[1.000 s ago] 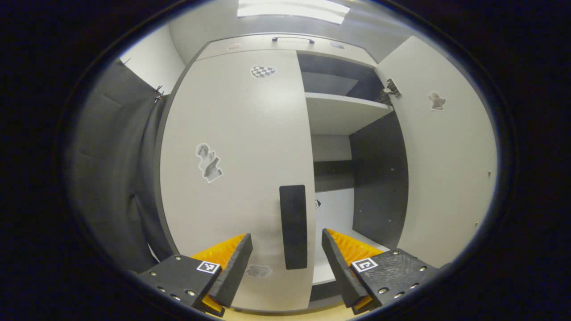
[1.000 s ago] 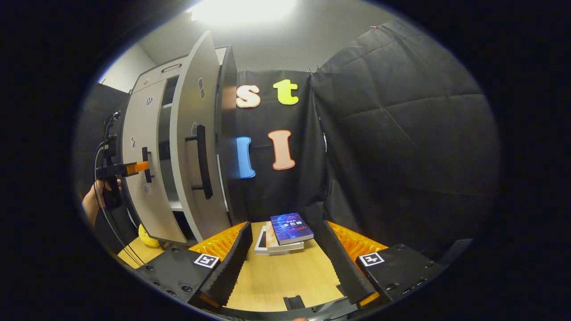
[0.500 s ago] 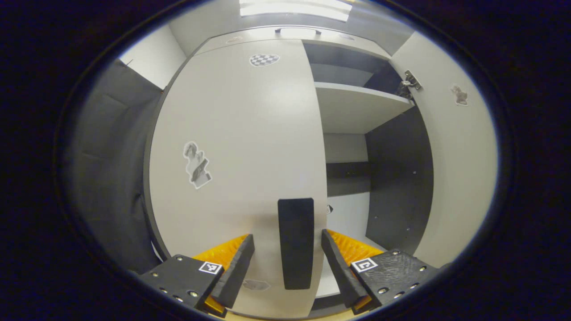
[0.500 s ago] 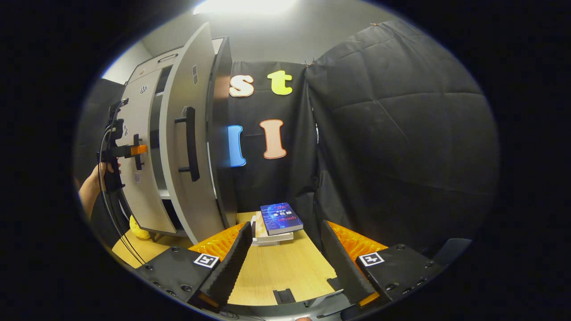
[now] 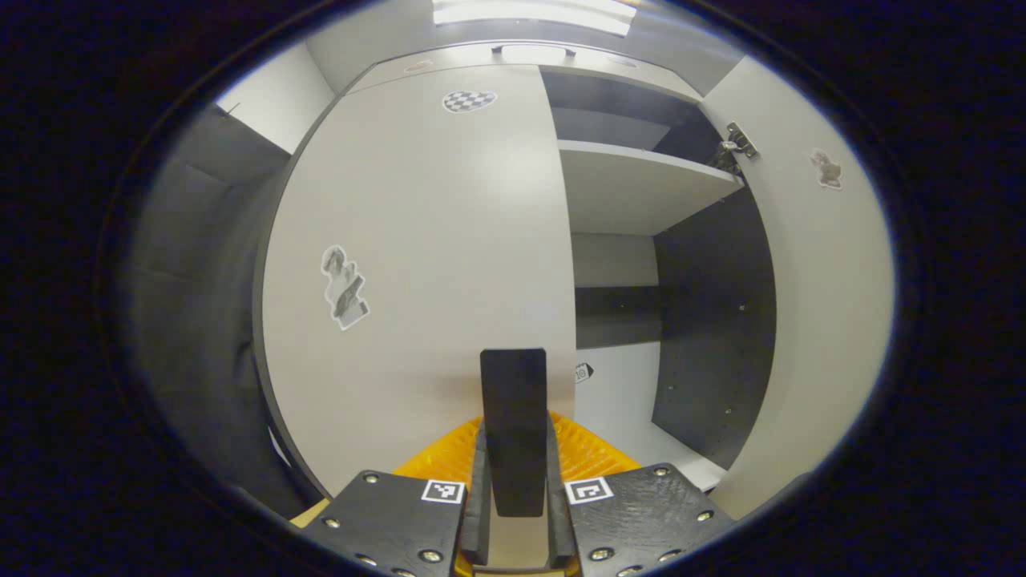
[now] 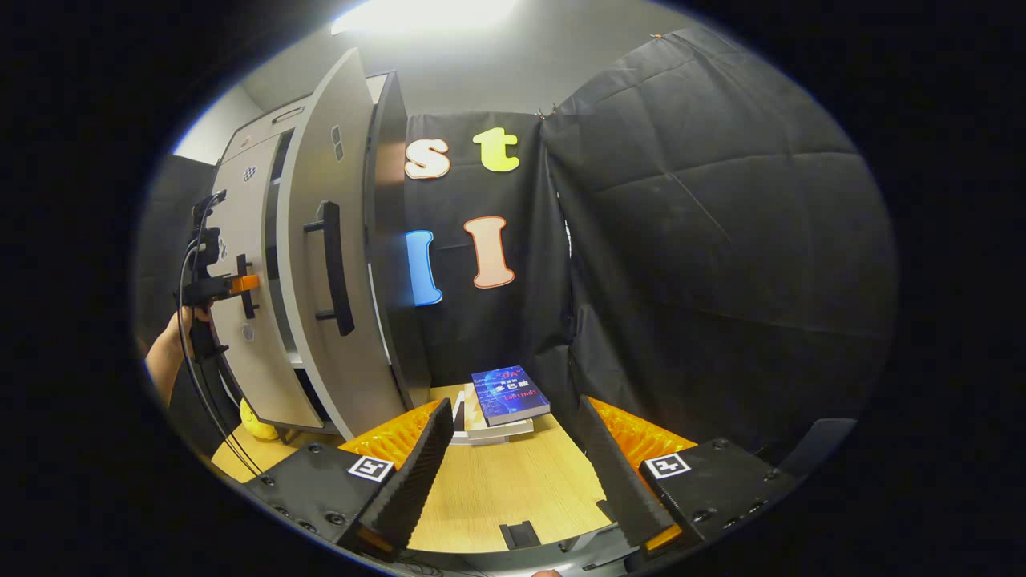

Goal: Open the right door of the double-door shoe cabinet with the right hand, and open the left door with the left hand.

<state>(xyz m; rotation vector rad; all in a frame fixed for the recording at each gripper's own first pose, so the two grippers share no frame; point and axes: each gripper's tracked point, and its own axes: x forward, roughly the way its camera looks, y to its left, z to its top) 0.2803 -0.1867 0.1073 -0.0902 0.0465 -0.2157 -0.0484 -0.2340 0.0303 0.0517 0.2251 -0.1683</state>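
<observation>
The pale grey left door [image 5: 417,240] of the shoe cabinet fills the left gripper view and lies flat against the cabinet front. My left gripper [image 5: 514,433] is shut on its black vertical handle [image 5: 513,417], one finger on each side. The right door [image 5: 817,304] stands swung wide, baring a shelf [image 5: 633,184] and the dark inside. In the right gripper view that open right door [image 6: 321,320] and its black handle [image 6: 333,268] are at the left. The left gripper [image 6: 240,283] with a hand [image 6: 172,353] is at the left door. My right gripper [image 6: 513,405] is open over the table, holding nothing.
A stack of books [image 6: 505,397] lies on the wooden table [image 6: 497,489] near the black cloth wall, just beyond the right gripper. Something yellow [image 6: 256,421] sits low by the cabinet's foot. Cables hang from the left gripper.
My left gripper moved in and its fingers came together on the left door's handle. The right gripper stayed open and shifted only slightly; the right door stays swung out.
</observation>
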